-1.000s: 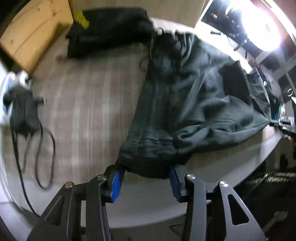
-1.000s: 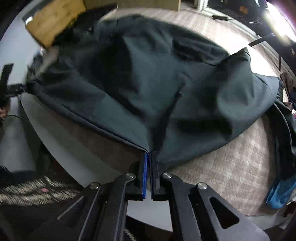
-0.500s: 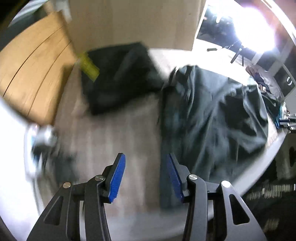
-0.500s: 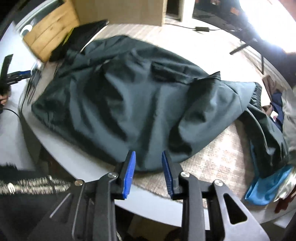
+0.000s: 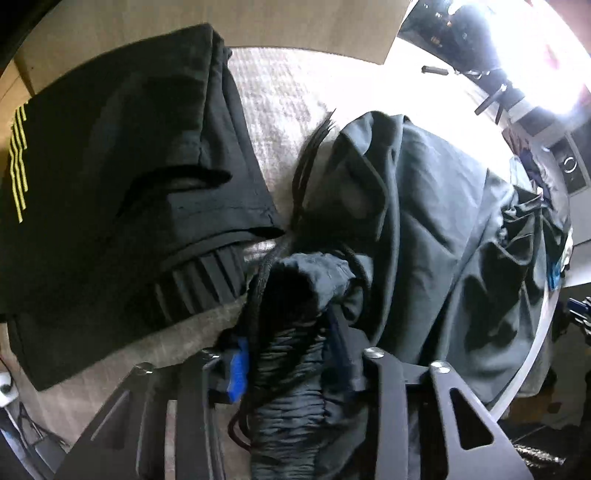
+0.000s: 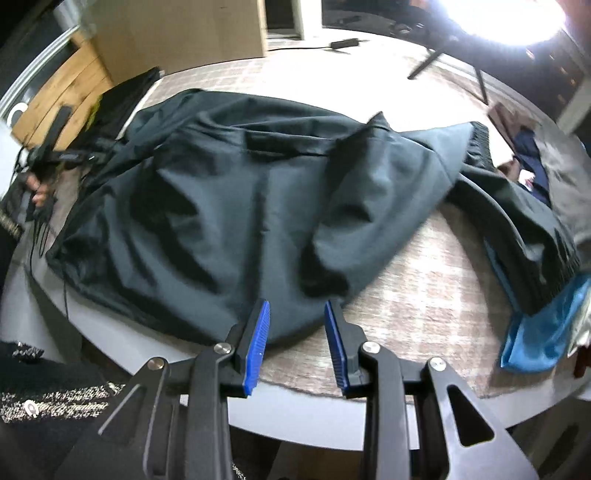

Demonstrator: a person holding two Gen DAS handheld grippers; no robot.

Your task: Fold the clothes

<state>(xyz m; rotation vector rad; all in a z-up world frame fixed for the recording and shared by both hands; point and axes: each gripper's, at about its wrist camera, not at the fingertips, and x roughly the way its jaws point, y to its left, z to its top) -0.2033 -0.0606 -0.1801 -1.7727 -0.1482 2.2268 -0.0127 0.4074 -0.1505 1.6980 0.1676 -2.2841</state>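
Observation:
A dark grey garment (image 6: 221, 206) lies spread and rumpled over the mat on the round table. In the left wrist view its gathered elastic band (image 5: 291, 373) is bunched between the blue pads of my left gripper (image 5: 288, 354), whose jaws are closing on it. The rest of the garment (image 5: 424, 221) trails away to the right. My right gripper (image 6: 297, 325) hangs open just above the garment's near edge, nothing between its pads. In the right wrist view the left gripper (image 6: 55, 155) and the hand holding it sit at the garment's far left end.
A folded black garment with yellow stripes (image 5: 110, 184) lies left of the grey one, close to my left gripper. More clothes and a blue cloth (image 6: 543, 332) are heaped at the table's right edge. A cardboard box (image 6: 177, 33) and a wooden board (image 6: 62, 96) stand behind.
My left gripper let go of the garment's near corner, swept toward the far end beside the black folded piece and closed on the elastic band. The right gripper opened, releasing the edge, and rose.

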